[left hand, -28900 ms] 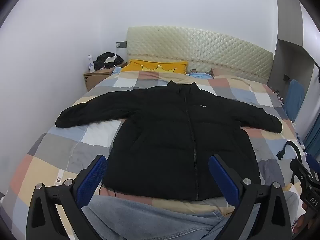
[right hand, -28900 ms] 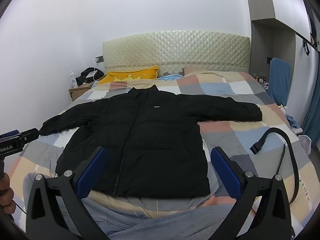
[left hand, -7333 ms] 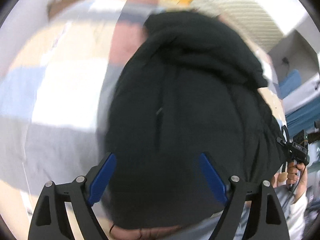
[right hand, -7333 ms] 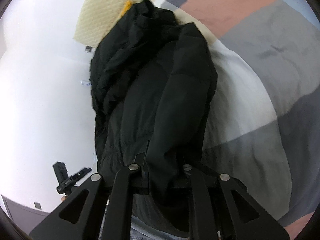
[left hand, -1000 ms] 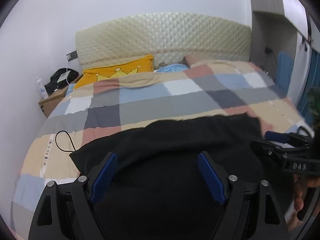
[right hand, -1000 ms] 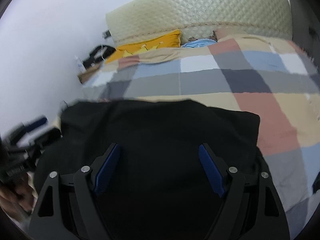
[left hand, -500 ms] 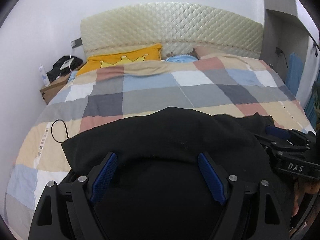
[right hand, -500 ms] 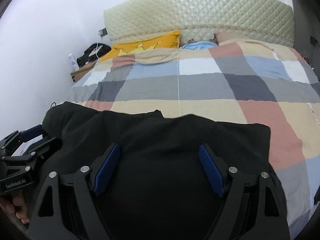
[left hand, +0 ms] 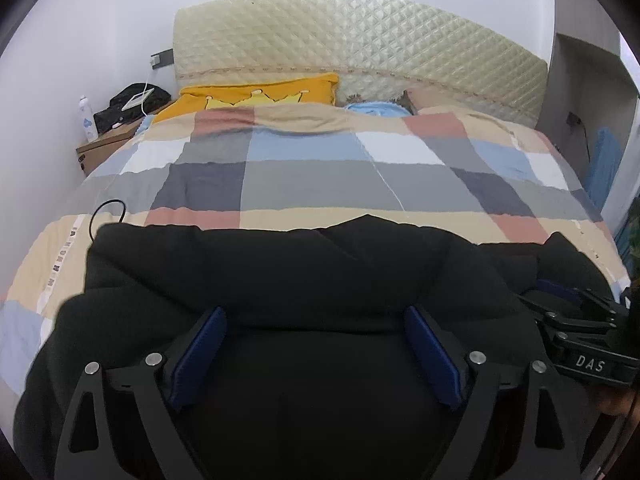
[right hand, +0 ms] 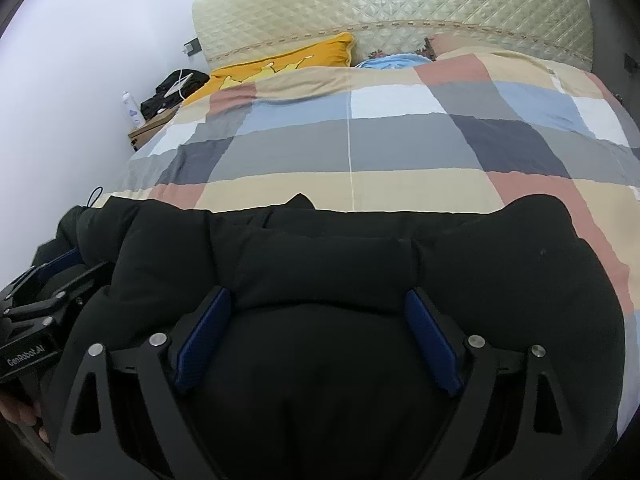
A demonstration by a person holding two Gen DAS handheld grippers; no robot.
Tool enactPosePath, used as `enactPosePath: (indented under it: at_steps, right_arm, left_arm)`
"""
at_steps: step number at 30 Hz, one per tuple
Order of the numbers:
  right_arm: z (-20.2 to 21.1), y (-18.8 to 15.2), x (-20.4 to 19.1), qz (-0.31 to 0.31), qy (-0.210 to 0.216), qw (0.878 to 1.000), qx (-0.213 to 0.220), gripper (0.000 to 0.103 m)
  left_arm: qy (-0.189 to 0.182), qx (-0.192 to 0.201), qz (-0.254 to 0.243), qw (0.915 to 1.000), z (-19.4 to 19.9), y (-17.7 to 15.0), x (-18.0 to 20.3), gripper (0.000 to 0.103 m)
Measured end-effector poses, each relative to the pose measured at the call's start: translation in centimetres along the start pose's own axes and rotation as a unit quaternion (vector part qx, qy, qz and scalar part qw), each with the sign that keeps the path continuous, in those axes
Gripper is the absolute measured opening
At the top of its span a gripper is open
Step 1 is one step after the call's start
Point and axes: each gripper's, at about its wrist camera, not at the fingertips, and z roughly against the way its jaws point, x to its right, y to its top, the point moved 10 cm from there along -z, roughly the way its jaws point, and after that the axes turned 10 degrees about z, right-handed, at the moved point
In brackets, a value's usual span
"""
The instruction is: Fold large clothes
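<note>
The black puffer jacket (left hand: pixel 304 276) lies folded into a compact bundle at the near end of the bed; it also fills the lower half of the right wrist view (right hand: pixel 360 264). My left gripper (left hand: pixel 316 320) is open, its blue pads spread wide just above the bundle's near part. My right gripper (right hand: pixel 318 304) is open in the same way over the bundle. Each gripper shows at the edge of the other's view: the right one (left hand: pixel 576 320) at the jacket's right end, the left one (right hand: pixel 52 280) at its left end.
The checked quilt (left hand: pixel 320 176) covers the bed beyond the jacket. A yellow pillow (left hand: pixel 256 94) and a padded headboard (left hand: pixel 360 40) are at the far end. A nightstand (left hand: pixel 108 144) with a bottle and bag stands far left. A thin black cord (left hand: pixel 106 210) lies at the jacket's left.
Over the last second the folded bundle has settled lower and flatter on the quilt, and both open grippers have come closer over it. Earlier the jacket lay spread out with sleeves extended.
</note>
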Motion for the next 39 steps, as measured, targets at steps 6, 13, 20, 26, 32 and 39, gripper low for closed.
enactPosePath:
  at_steps: [6,13,20,26,32,39]
  right_arm:
    - [1.0,-0.1,0.0,0.011,-0.023,0.999,0.022,0.089]
    - [4.9,-0.5,0.6,0.024,-0.036,0.998,0.053,0.089]
    - [7.0,-1.7,2.6,0.012,-0.004,0.999,0.053,0.082]
    - [5.4,-2.3,2.2,0.037,-0.009,0.999,0.037,0.082]
    - [4.0,-3.4,1.7,0.051,-0.014,0.998,0.041,0.085]
    - [5.0,-3.5,1.7,0.043,-0.045,0.996,0.055,0.086]
  left_arm:
    - [0.01,-0.004,-0.007,0.9999,0.2,-0.7,-0.1,0.091]
    - [0.016,-0.013,-0.004,0.9998,1.8,-1.0,-0.7,0.091]
    - [0.013,0.012,0.017,0.9997,5.9,-1.2,-4.3,0.09]
    - [0.04,0.026,0.046,0.9978,6.8,-1.2,-7.8,0.092]
    - [0.019,-0.002,0.077,0.9968,4.5,-2.9,-9.2,0.099]
    - [0.031,-0.001,0.081,0.9962,4.7,-3.5,-9.2,0.101]
